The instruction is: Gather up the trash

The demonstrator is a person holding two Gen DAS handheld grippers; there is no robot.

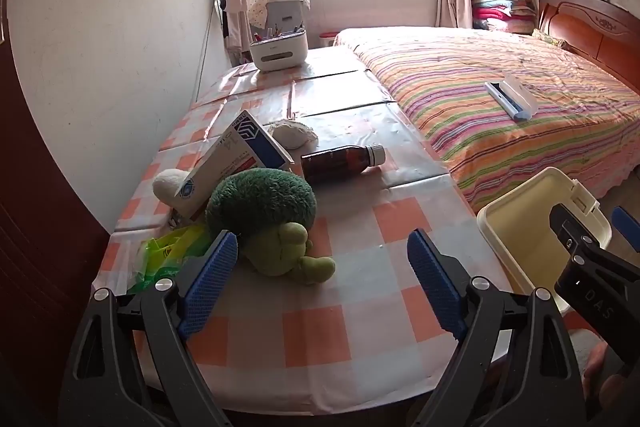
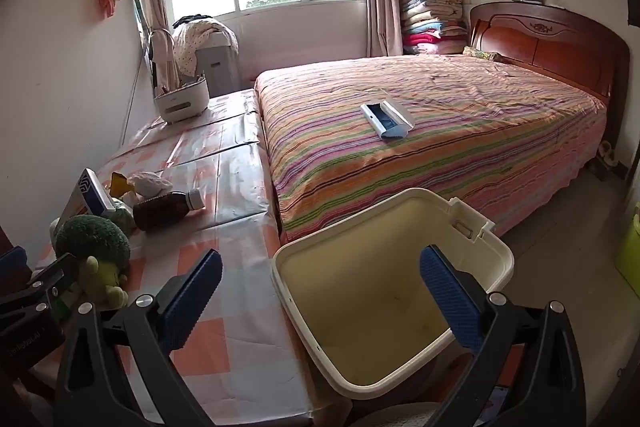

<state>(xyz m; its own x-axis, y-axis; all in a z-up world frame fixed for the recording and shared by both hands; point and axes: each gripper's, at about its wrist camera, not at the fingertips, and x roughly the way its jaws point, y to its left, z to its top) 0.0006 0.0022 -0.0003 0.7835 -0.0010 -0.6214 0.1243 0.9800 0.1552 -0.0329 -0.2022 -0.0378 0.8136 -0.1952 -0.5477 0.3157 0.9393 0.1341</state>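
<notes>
On the checked tablecloth [image 1: 360,227] lie a brown bottle [image 1: 340,161] on its side, a white and blue carton [image 1: 240,151], a crumpled white wad [image 1: 294,135] and a green-yellow plastic bag [image 1: 168,255]. A green broccoli plush [image 1: 264,211] sits among them. My left gripper [image 1: 324,267] is open over the table's near end, its left pad beside the plush and bag, nothing between its pads. My right gripper [image 2: 322,291] is open above the cream bin [image 2: 360,211], which stands by the table's right edge with nothing seen inside. The bottle [image 2: 164,213] and the plush [image 2: 94,247] also show in the right wrist view.
A striped bed [image 2: 440,131] with a blue and white case [image 2: 386,119] lies beyond the bin. A white organiser [image 1: 278,51] stands at the table's far end. The wall runs along the table's left side. A green tub [image 2: 630,247] stands on the floor at the right.
</notes>
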